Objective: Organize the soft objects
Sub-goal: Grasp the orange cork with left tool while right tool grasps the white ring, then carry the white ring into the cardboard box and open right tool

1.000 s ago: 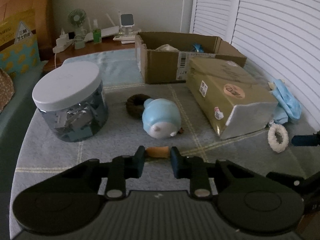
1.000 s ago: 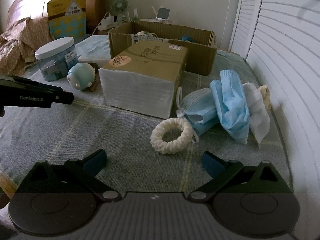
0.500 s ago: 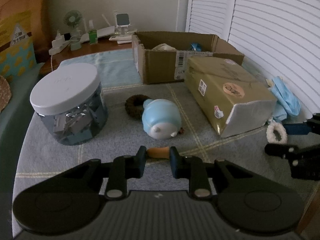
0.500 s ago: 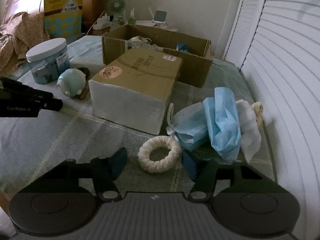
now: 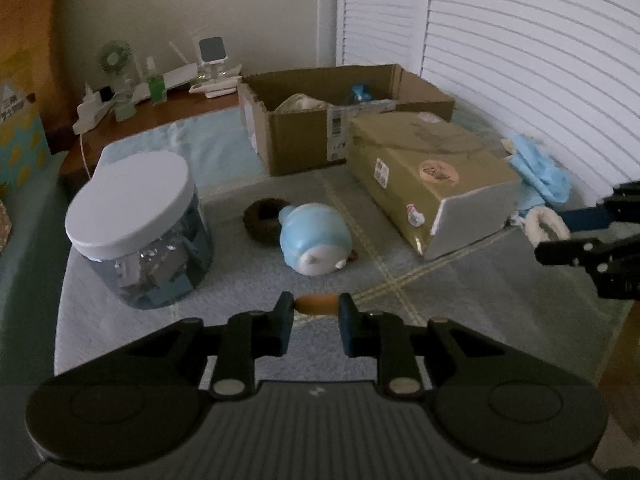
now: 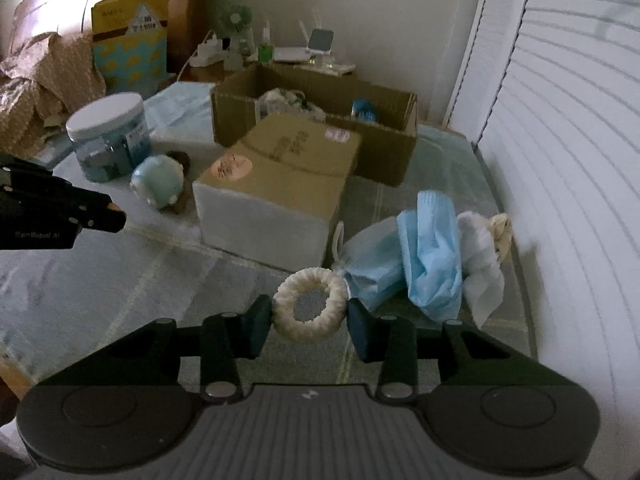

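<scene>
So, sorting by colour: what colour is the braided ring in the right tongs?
Cream white; the braided ring shows best in the right wrist view.

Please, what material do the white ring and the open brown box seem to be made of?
White ring: probably yarn or cord wound around a soft core; its matte surface shows ribbed, twisted strands.
Open brown box: corrugated cardboard, matte brown; it has thin bent flaps, rough edges and a paper shipping label on one side.

The right gripper [image 6: 309, 316] jaws have just been closing. The white ring [image 6: 308, 304] is now pinched between them and lifted slightly.
</scene>
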The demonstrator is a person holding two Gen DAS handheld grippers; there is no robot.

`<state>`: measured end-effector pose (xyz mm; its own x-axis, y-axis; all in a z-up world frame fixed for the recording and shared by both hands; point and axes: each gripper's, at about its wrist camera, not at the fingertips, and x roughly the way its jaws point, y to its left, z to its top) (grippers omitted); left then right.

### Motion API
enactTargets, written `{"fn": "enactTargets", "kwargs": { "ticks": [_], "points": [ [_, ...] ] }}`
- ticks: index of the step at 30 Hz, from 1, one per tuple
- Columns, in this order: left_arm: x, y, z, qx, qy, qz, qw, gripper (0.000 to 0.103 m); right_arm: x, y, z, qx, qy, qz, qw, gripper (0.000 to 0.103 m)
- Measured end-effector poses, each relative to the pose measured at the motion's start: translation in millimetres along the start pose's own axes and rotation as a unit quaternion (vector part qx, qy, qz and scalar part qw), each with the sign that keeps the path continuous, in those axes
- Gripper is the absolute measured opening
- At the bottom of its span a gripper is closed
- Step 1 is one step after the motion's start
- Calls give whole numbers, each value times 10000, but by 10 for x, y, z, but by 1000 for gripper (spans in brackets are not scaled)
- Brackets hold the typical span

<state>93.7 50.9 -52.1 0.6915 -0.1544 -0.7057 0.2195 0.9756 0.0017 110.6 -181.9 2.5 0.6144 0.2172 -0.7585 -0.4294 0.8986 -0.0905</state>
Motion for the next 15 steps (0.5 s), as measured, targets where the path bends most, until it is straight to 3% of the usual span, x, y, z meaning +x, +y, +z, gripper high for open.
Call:
{"fn": "enactTargets", "kwargs": {
  "ticks": [15],
  "points": [
    [-365,9,108,383,-193,-330,9985,22,-227,-64,596,-303,-659,-60,9973,46]
  ]
}}
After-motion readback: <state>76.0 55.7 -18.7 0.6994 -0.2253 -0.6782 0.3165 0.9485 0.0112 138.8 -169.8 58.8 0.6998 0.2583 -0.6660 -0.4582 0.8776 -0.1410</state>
